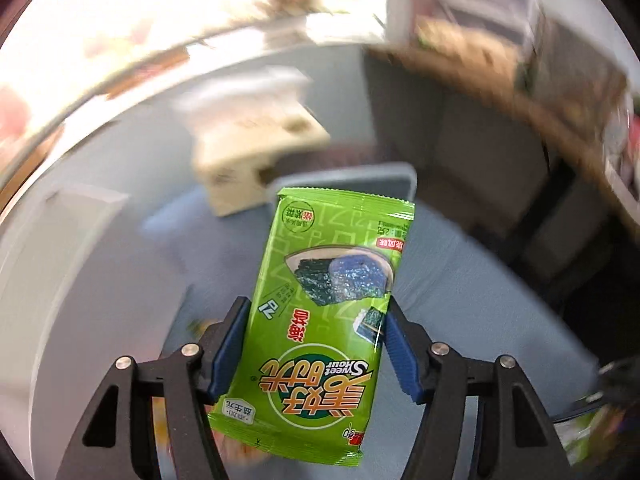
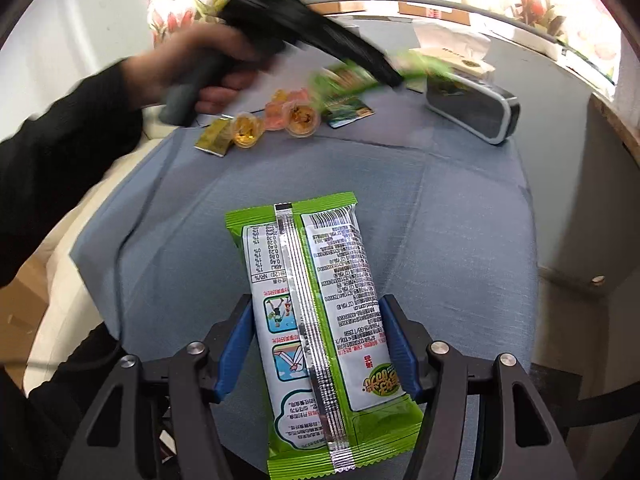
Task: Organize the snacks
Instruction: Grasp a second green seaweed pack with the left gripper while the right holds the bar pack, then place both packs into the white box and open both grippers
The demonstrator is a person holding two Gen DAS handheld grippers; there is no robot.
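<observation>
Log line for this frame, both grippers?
left gripper: shut on green seaweed packet, airborne | right gripper: shut on second seaweed packet, back up | cloth

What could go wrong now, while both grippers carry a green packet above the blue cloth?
The left gripper pinches its seaweed packet only by the side edges, and the blurred view suggests fast motion, so the packet may slip. The right gripper holds its green packet equally thinly. A swing could scatter the jelly cups.

- L gripper (image 1: pixel 316 332): raised off the cloth, blue pads (image 1: pixel 230 354) clamped on a packet's edges.
- R gripper (image 2: pixel 318 340): low, level, pads (image 2: pixel 236 354) pinching a packet's sides.
</observation>
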